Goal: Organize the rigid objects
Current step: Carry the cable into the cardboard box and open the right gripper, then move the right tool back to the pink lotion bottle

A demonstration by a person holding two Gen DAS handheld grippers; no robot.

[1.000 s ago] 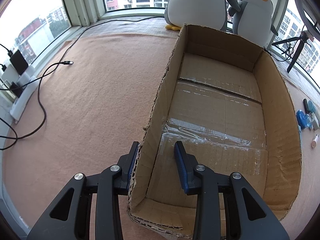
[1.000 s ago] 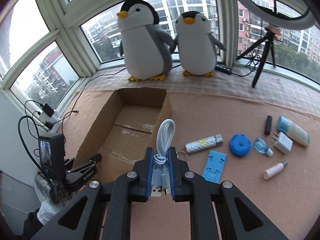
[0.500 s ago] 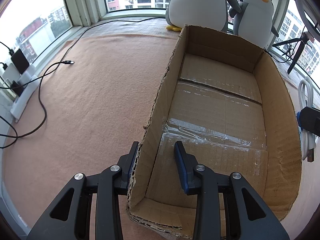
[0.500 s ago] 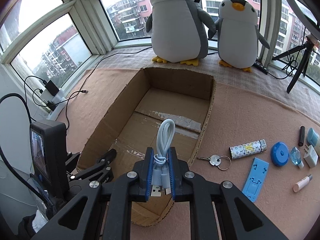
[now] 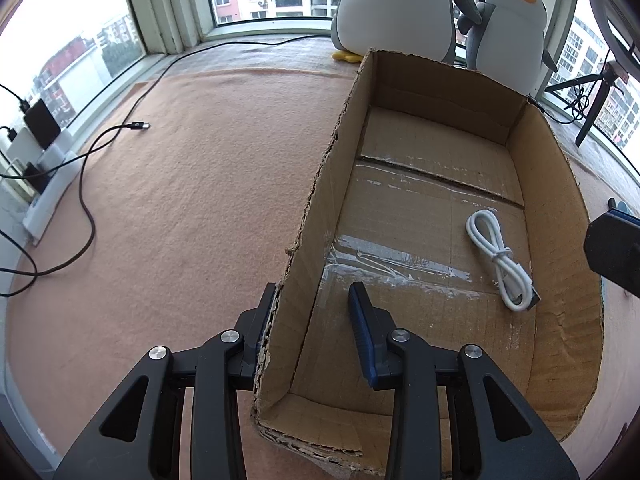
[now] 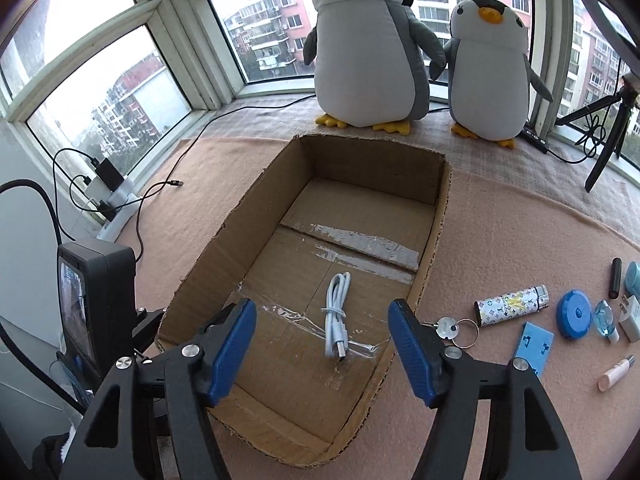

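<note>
Two grippers, black frames with ribbed blue pads. Right gripper (image 6: pixel 322 338): jaws spread wide, nothing between them, poised over the near end of the box. Left gripper (image 5: pixel 312 322): jaws straddle the box's left wall, one finger outside against the card, one inside and clear of it, so not clamped.

One cardboard box (image 6: pixel 430 256): open-topped, rectangular, corrugated, ragged rims, clear tape across the floor seams.

One white cable (image 6: pixel 337 314): smooth, looped and tied at its middle, USB plug nearest, lying flat on the box floor towards the right wall.

Loose on the peach felt mat (image 6: pixel 520 236), right of the box: one key on a ring (image 6: pixel 454 328), one patterned cylindrical lighter (image 6: pixel 510 306), one flat blue stand (image 6: pixel 534 346), one round blue disc (image 6: pixel 574 314).

Two plush penguins (image 6: pixel 366 46), grey and white, at the window
</note>
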